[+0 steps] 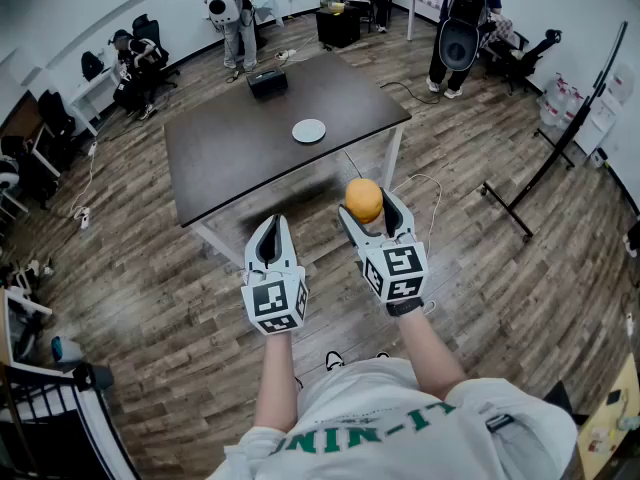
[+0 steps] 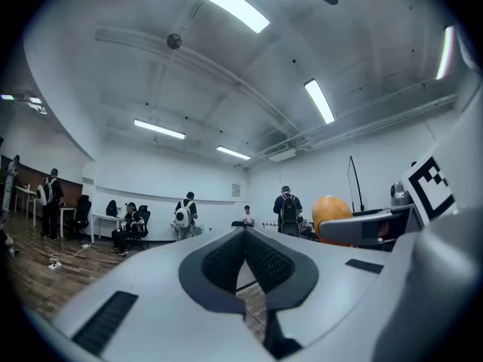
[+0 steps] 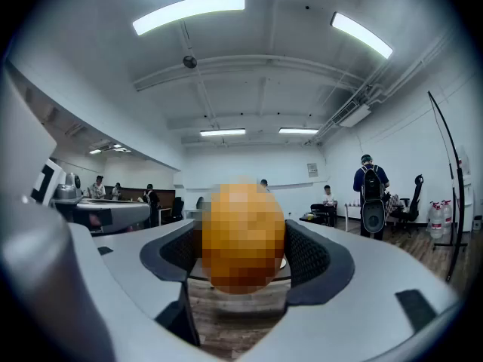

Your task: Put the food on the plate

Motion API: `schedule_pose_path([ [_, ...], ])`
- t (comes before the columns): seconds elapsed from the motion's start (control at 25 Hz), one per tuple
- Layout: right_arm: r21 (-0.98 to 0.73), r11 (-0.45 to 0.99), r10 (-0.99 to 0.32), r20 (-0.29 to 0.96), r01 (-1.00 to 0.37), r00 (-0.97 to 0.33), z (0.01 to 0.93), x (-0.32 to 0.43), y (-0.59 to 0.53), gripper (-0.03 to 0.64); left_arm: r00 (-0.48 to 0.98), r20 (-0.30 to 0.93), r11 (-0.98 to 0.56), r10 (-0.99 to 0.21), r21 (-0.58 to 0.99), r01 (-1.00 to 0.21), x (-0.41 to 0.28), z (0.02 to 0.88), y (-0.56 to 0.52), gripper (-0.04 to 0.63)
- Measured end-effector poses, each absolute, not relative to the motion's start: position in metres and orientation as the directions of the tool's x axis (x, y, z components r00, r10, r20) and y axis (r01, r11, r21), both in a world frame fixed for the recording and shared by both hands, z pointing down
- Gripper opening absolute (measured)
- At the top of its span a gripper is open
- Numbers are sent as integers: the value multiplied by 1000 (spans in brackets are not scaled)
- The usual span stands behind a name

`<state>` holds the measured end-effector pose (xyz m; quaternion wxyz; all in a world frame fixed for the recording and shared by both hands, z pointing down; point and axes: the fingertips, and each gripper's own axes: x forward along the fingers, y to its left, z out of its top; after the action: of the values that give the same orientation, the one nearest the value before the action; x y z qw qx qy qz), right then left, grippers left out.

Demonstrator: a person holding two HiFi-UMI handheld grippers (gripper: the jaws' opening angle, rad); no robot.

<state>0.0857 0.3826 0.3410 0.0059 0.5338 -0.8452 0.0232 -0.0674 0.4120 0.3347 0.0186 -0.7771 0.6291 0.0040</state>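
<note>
A round orange piece of food (image 1: 363,199) sits between the jaws of my right gripper (image 1: 366,206), which is shut on it and held in the air over the wooden floor, short of the table's near edge. In the right gripper view the food (image 3: 243,236) fills the gap between the pads, blurred over. A small white plate (image 1: 309,130) lies on the dark table (image 1: 230,158), ahead and slightly left of the food. My left gripper (image 1: 270,230) hangs beside the right one, its jaws together with nothing in them. From the left gripper view the food (image 2: 332,210) shows at the right.
A black box (image 1: 267,82) stands at the table's far edge. People stand beyond the table (image 1: 232,8) and at the back right (image 1: 462,18); another sits at the left (image 1: 135,63). A black stand (image 1: 555,153) leans at the right. Cables lie on the floor near the table leg (image 1: 392,163).
</note>
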Motion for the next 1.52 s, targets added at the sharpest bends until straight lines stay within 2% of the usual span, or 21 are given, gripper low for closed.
schedule_pose_path([
  [0.56, -48, 421, -901, 99, -906, -423, 368, 45, 384, 350, 231, 6, -231, -973, 46, -972, -108, 361, 402, 12],
  [0.92, -155, 447, -882, 85, -881, -463, 380, 58, 311, 350, 181, 29, -180, -983, 38, -983, -102, 370, 332, 12],
  [1.16, -196, 494, -859, 40, -847, -510, 366, 87, 220, 350, 161, 0, -161, -987, 7, -987, -66, 350, 250, 12],
  [1.32, -235, 483, -870, -14, -844, -494, 354, 114, 171, 350, 142, 0, -142, -990, -21, -990, -38, 347, 205, 12],
  [1.52, -263, 518, -845, -7, -814, -535, 360, 120, 124, 350, 121, 19, -121, -993, -52, -991, -11, 359, 169, 12],
])
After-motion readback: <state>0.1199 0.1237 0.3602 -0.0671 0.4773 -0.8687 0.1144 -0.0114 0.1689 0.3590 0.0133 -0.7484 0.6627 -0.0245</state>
